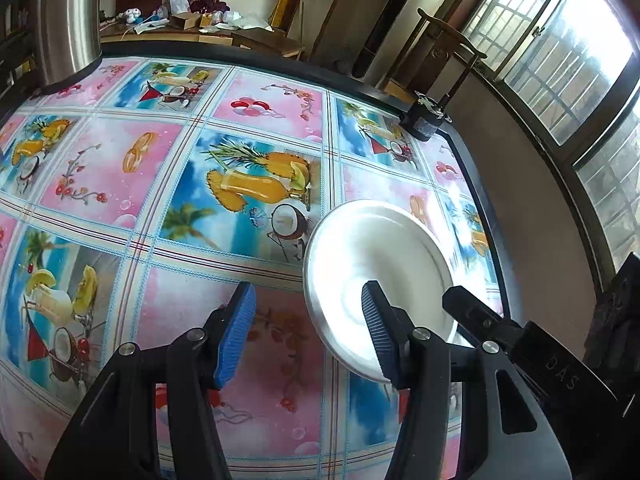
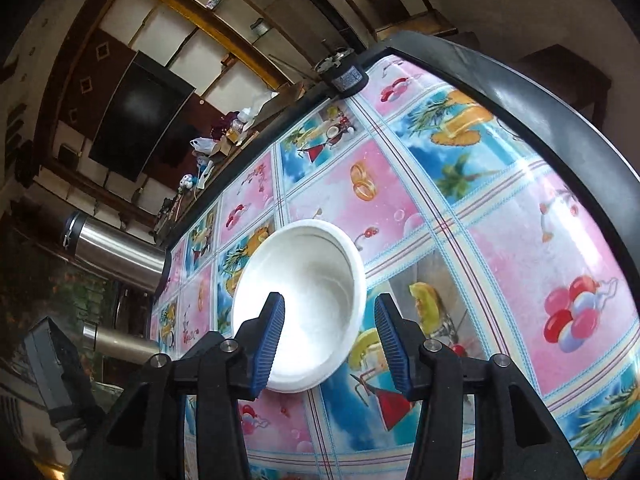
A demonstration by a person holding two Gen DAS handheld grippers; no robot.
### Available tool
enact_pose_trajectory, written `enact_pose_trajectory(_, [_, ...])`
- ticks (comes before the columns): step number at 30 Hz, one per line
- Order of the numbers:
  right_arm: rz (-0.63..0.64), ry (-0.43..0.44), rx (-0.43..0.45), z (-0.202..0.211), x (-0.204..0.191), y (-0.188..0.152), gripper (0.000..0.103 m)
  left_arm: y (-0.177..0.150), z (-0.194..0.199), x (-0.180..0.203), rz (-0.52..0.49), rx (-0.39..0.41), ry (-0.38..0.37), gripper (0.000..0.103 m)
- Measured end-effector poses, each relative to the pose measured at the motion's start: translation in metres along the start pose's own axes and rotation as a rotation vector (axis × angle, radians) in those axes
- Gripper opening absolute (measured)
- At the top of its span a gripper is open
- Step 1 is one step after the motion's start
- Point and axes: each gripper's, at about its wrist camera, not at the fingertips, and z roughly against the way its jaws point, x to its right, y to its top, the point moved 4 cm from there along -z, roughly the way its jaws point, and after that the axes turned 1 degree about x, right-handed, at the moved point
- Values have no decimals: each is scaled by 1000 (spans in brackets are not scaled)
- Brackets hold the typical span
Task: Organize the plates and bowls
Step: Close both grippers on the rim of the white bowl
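Glossy fruit-print oilcloth is covering the desk (image 1: 120, 168), rimmed in black. I am seeing the left hand-held gripper (image 1: 308, 332) standing apart with nothing between its ribbed blue pads; a round metal plate (image 1: 376, 256) is lying flat beyond its right finger. My right hand-held gripper (image 2: 330, 340) is standing apart too, its left pad over a smooth white bowl (image 2: 316, 280), not clamping.

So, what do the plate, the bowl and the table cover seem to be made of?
Plate: probably metal, steel or aluminium, with a dull silver sheen on its rim.
Bowl: matte white and thick-walled, plastic or ceramic; I cannot tell which.
Table cover: likely glossy vinyl or oilcloth; its printed fruit squares reflect the window light.
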Motion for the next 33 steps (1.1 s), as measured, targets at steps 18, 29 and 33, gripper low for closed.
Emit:
enact_pose_trajectory(18, [62, -119, 6, -9, 9, -1, 47, -11, -29, 0, 15, -46, -126, 53])
enact_pose_trajectory(29, [31, -124, 6, -19, 14, -6, 22, -6, -23, -8, 27, -26, -147, 33])
enact_pose_trajectory(33, [33, -133, 14, -17, 14, -5, 22, -6, -24, -8, 22, -26, -147, 24])
